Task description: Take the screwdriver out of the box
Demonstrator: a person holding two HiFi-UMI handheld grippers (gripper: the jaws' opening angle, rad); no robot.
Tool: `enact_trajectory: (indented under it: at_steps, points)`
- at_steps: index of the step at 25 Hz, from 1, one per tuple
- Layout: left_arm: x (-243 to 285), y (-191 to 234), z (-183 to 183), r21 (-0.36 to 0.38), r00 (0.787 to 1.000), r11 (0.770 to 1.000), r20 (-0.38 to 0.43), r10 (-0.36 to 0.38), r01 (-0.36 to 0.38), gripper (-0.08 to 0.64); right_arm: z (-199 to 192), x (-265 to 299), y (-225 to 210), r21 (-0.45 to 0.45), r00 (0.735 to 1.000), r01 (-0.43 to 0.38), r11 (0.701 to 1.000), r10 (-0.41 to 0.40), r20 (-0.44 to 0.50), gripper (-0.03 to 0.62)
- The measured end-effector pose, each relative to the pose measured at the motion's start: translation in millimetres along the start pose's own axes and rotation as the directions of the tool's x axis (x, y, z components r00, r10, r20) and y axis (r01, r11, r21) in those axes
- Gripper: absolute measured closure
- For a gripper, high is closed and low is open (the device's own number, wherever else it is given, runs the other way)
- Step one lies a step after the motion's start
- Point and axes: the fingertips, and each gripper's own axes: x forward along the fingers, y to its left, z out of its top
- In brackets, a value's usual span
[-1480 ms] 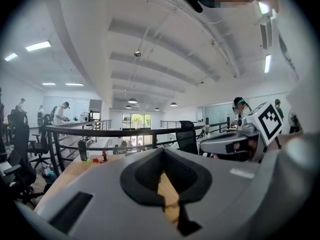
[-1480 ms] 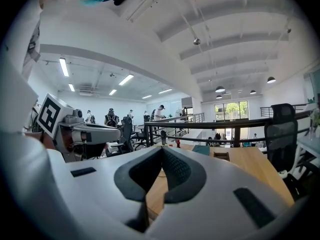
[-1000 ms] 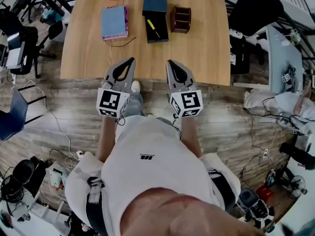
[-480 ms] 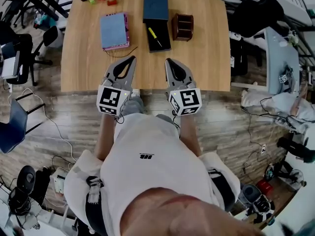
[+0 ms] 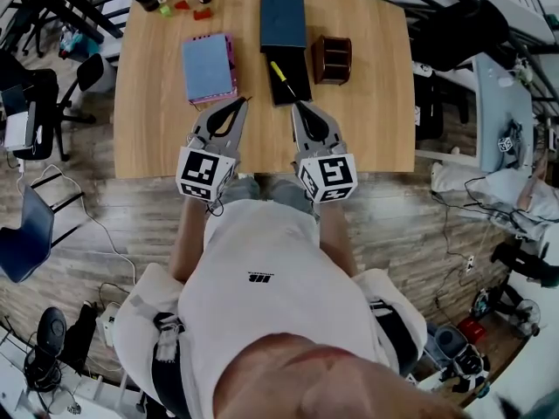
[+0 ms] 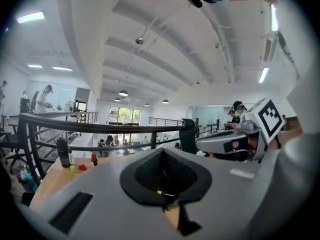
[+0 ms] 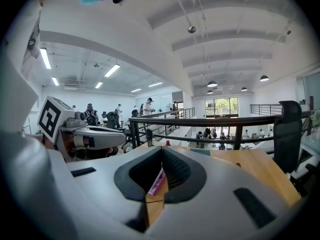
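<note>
The screwdriver [image 5: 280,72] is seen lying in the open box [image 5: 299,66] on the bench [image 5: 148,120], just ahead of the right claw [image 5: 294,107] and slightly to its left. Its long axis is set on a diagonal, the yellow handle at the far end and the dark shaft slanted back toward that claw's tips. Both forearms are stretched forward side by side, and the left claw [image 5: 240,103] is held level with the right. Each claw's jaws are pressed together on nothing.

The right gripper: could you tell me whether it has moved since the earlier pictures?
Yes: the right gripper has advanced across the table, now reaching the near end of the box.
</note>
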Motion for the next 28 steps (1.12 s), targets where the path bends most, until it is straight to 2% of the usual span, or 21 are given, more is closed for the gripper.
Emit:
enact_trajectory:
  at_steps: [11,15,28]
  points:
    - [26,25,-8,-0.012,1.0,1.0,0.003,0.0,0.001,0.557,-8,33,-14,-0.024,1.0,0.005,1.0,-0.006,-0.02,0.597]
    - [34,32,-13,-0.019,1.0,1.0,-0.003,0.013,-0.013,0.557,-9,45,-19,-0.026,1.0,-0.015,1.0,0.014,-0.023,0.595]
    - [83,43,-29,-0.032,0.999,0.999,-0.041,0.029,-0.03,0.557,-34,78,-58,-0.003,0.996,-0.041,0.999,0.041,-0.076,0.595]
